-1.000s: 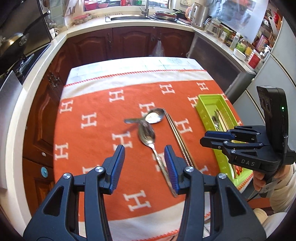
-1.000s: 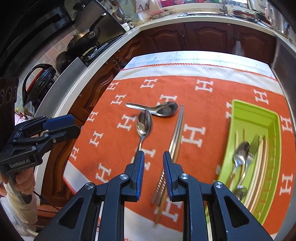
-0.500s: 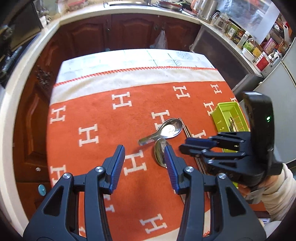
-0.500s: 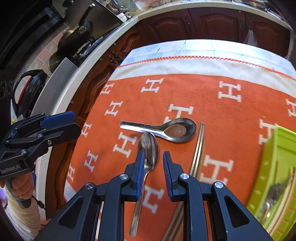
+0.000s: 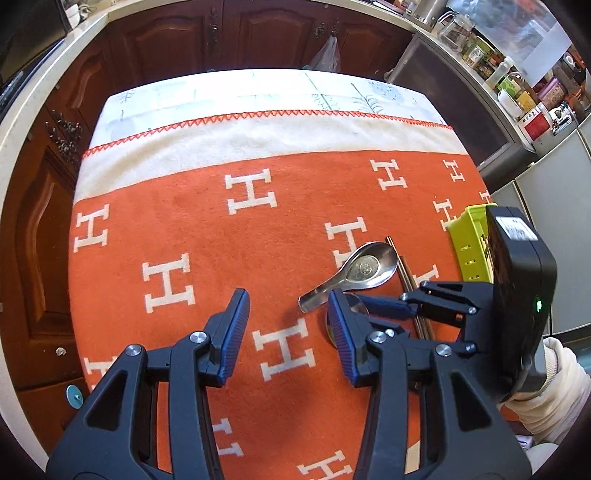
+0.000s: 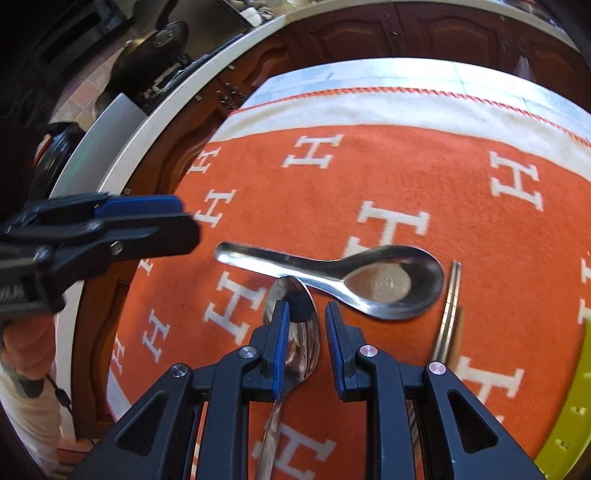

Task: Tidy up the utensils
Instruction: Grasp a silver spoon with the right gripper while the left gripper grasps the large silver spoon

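Currently the right gripper (image 6: 304, 332) sits low over the dinner spoon (image 6: 295, 328), fingers parted to either side of the bowl, not yet clenched; nothing grasped. The left gripper (image 5: 288, 332) hangs wide open above bare blanket, holding nothing.

Spoon lies on the orange blanket (image 5: 221, 236) toward the table's right side, its tip tucked under the handle of the soup spoon (image 6: 369, 280). Metal chopsticks (image 6: 448, 314) lie just right of both. Green tray (image 5: 467, 243) is at the right edge.

Judgement: the grip would do better at the neck or handle than across the polished bowl, which looks slippery. Close squarely, lift straight, and draw back toward the near edge so the overlapping soup spoon is not dragged along. The soft blanket should let the fingertips dig under the metal.

Room: kitchen, dark wood cabinets (image 5: 258, 33) beyond the far edge, pale counter, cookware left, jars on shelving right.
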The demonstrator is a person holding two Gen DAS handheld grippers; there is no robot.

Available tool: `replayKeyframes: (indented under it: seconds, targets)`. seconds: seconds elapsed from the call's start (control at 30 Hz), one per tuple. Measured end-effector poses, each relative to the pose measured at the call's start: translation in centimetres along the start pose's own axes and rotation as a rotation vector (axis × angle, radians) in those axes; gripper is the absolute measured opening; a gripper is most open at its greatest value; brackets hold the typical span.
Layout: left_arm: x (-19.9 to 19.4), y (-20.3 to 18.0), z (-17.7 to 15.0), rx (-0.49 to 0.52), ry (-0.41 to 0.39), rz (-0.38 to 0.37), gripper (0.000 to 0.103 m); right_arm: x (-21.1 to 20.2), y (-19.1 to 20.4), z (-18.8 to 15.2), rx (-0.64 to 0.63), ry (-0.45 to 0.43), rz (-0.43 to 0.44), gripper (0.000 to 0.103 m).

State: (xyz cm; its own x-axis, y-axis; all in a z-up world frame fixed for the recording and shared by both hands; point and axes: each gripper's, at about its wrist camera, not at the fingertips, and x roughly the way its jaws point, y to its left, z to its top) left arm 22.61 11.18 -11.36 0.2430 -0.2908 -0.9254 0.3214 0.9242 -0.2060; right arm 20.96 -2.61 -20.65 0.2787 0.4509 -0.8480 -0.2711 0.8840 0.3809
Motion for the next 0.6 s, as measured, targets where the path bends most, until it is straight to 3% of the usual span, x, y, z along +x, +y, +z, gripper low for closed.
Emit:
replayKeyframes:
  seconds: [0.17, 0.37, 0.6]
  targets:
    - [1.0, -0.1, 1.1, 0.015, 0.009, -0.011, 0.041, -0.5, 0.2, -0.7, -0.007, -0.019, 0.06, 0.004]
    - [2.2, -1.4, 2.4, 0.074, 0.026, -0.025, 0.041, -4.0, -0.6, -2.0, 0.027, -0.062, 0.089, 0.003]
    - [5.7, -3.7, 3.3, 0.152, 0.095, -0.04, 0.041, -9.4, -3.1, -4.1, 0.103, -0.147, 0.057, 0.003]
